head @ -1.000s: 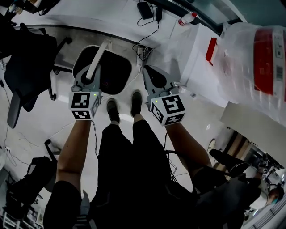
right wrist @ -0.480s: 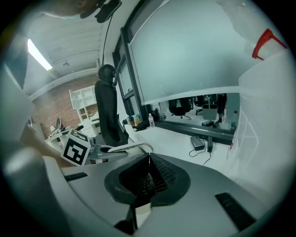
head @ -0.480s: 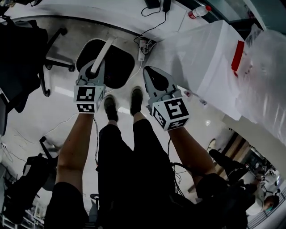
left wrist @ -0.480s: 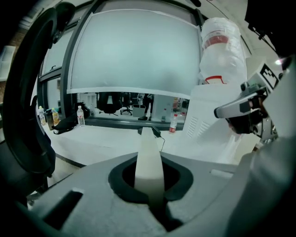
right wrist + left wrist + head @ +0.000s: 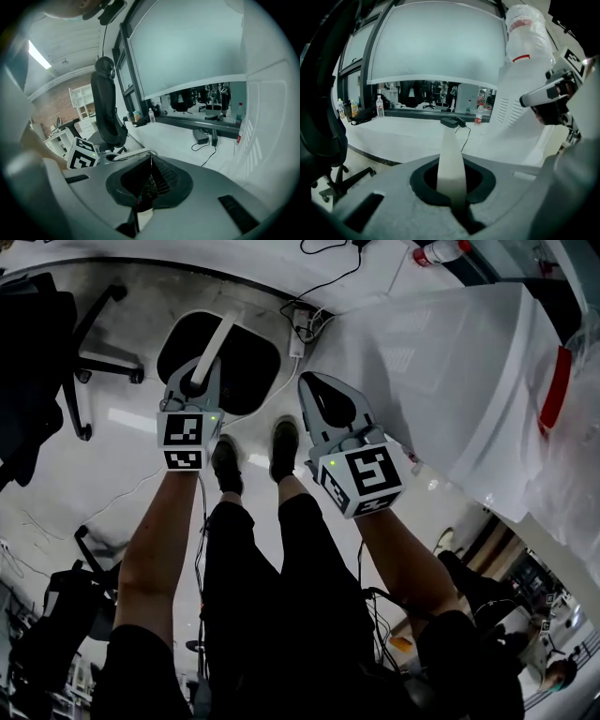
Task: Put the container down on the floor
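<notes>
A black round container with a white handle is in front of the person's shoes in the head view. My left gripper is shut on that handle; in the left gripper view the white handle runs straight up out of the closed jaws. I cannot tell whether the container touches the floor. My right gripper is beside it on the right, shut, with nothing held; its ribbed pads meet in the right gripper view.
A white cabinet stands close on the right, with a clear plastic bag beyond it. A power strip with cables lies behind the container. A black office chair is at the left. The person's shoes are just behind the grippers.
The head view has swung, so the white cabinet fills more of the right side. Both grippers keep their places, and the left one keeps hold of the handle.
</notes>
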The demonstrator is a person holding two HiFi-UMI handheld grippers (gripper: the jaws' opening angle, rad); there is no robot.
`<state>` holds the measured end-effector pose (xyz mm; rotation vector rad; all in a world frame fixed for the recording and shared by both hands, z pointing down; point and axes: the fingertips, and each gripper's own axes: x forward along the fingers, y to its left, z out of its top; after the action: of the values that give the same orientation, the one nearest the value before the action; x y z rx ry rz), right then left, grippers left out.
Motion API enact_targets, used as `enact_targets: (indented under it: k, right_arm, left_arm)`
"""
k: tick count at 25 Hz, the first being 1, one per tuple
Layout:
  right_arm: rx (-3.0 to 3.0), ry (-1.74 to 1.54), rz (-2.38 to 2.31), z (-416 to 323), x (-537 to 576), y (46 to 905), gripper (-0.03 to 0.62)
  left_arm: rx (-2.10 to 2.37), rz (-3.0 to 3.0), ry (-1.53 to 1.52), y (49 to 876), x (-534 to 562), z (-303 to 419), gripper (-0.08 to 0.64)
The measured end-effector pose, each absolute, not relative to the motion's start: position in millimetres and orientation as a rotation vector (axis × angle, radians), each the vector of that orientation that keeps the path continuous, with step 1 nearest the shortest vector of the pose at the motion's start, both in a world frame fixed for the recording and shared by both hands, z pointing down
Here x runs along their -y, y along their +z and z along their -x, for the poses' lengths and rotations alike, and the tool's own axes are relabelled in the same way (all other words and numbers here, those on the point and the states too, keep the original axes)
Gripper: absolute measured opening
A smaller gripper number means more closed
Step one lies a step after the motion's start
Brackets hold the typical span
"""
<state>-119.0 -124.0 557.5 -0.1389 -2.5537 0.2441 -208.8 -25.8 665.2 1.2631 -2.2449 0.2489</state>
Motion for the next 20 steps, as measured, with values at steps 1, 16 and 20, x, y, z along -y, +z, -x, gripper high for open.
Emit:
enact_targets:
  k: [1,16,20]
  right_arm:
    - [2.551,0.247,0.141,119.2,124.4,562.5,0.009]
    - [2.498,0.280,0.129,118.2,129.1,631.6,0.009]
    - [2.486,0.301,0.143,118.2,128.6,646.7,0.009]
  left_arm:
    - [2.239,-1.261,0.251,673.4,27.3,209.4,0.011]
    - [2.170,-1.241,0.220,771.0,56.1,221.0,0.011]
    - [2.154,-1.236,0.220,792.1,59.5,223.7,0.011]
